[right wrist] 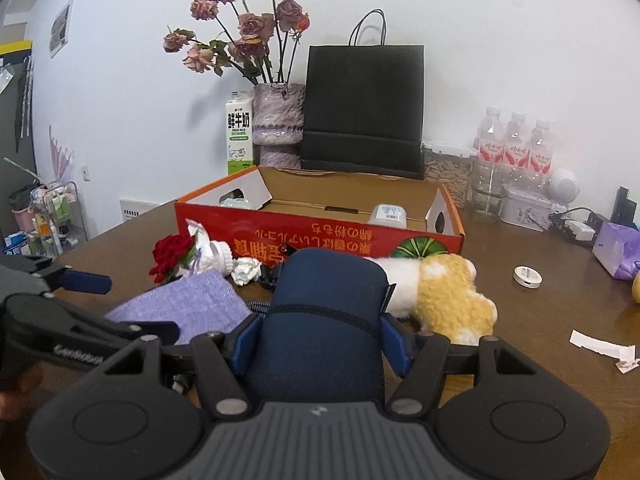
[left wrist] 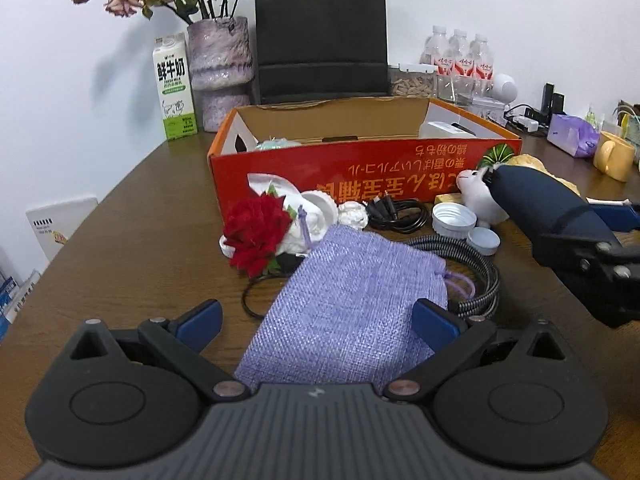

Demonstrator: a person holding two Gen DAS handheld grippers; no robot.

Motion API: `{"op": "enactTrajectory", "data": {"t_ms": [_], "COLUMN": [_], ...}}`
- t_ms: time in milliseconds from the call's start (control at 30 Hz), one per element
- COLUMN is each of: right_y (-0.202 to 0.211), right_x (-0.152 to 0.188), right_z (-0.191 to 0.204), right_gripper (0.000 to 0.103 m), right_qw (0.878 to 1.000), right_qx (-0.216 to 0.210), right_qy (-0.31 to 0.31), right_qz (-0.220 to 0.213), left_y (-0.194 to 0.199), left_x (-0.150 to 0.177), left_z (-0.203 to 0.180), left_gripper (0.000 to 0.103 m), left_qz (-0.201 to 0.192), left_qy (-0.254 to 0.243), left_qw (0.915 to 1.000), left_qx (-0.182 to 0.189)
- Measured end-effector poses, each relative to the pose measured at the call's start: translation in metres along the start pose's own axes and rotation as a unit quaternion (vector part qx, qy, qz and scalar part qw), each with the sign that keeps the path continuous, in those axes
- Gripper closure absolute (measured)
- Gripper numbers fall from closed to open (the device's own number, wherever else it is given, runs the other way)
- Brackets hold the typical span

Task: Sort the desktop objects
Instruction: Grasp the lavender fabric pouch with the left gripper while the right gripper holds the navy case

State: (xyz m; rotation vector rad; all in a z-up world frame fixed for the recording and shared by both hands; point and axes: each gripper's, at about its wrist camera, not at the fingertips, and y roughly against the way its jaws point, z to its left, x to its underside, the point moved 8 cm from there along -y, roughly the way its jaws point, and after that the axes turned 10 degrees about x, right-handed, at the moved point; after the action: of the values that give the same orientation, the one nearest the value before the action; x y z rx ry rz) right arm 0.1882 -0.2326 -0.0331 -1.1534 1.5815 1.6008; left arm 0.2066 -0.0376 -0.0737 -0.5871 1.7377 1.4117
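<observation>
My left gripper [left wrist: 318, 320] is open, its blue pads either side of a purple woven pouch [left wrist: 348, 312] lying on the brown table. My right gripper [right wrist: 320, 340] is shut on a dark navy soft case [right wrist: 324, 320], held above the table; the case also shows in the left wrist view [left wrist: 548, 204]. An open orange cardboard box [left wrist: 360, 168] stands behind the clutter. In front of it lie a red fabric rose [left wrist: 258, 232], white caps [left wrist: 454, 218], a black cable [left wrist: 396, 212], a braided cable [left wrist: 480, 276] and a white-and-yellow plush toy [right wrist: 448, 296].
A black paper bag [left wrist: 320, 36], a vase of dried roses [left wrist: 220, 72], a milk carton [left wrist: 174, 88] and water bottles [left wrist: 460, 60] stand along the back wall. A yellow mug [left wrist: 614, 156] and a purple tissue pack [left wrist: 572, 136] are at the right. Paper scraps [right wrist: 600, 348] lie at the right.
</observation>
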Motion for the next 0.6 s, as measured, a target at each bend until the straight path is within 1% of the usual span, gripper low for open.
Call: {"op": "enactTrajectory", "data": {"t_ms": [300, 400, 433, 467, 500, 600], "right_y": [-0.002, -0.004, -0.004, -0.005, -0.005, -0.006], "right_x": [0.015, 0.016, 0.017, 0.017, 0.018, 0.02], "right_z": [0.0, -0.001, -0.001, -0.002, -0.002, 0.0], "right_gripper": [0.041, 0.041, 0.041, 0.042, 0.042, 0.042], "right_qw": [1.0, 1.0, 1.0, 1.0, 1.0, 1.0], "right_qx": [-0.013, -0.013, -0.013, -0.013, -0.013, -0.017], "right_qy": [-0.008, -0.014, -0.015, -0.017, -0.018, -0.016], "right_qz": [0.005, 0.005, 0.005, 0.005, 0.006, 0.011], "left_y": [-0.005, -0.004, -0.004, -0.004, -0.004, -0.004], "left_x": [0.008, 0.008, 0.008, 0.008, 0.008, 0.009], "left_z": [0.008, 0.005, 0.004, 0.003, 0.002, 0.0], "left_gripper": [0.001, 0.01, 0.015, 0.017, 0.018, 0.028], "left_qz": [0.006, 0.004, 0.004, 0.005, 0.006, 0.005], "left_qy": [0.038, 0.038, 0.037, 0.036, 0.036, 0.036], "left_qw": [0.9989, 0.9985, 0.9984, 0.9983, 0.9984, 0.9985], "left_qx": [0.028, 0.04, 0.043, 0.045, 0.044, 0.041]}}
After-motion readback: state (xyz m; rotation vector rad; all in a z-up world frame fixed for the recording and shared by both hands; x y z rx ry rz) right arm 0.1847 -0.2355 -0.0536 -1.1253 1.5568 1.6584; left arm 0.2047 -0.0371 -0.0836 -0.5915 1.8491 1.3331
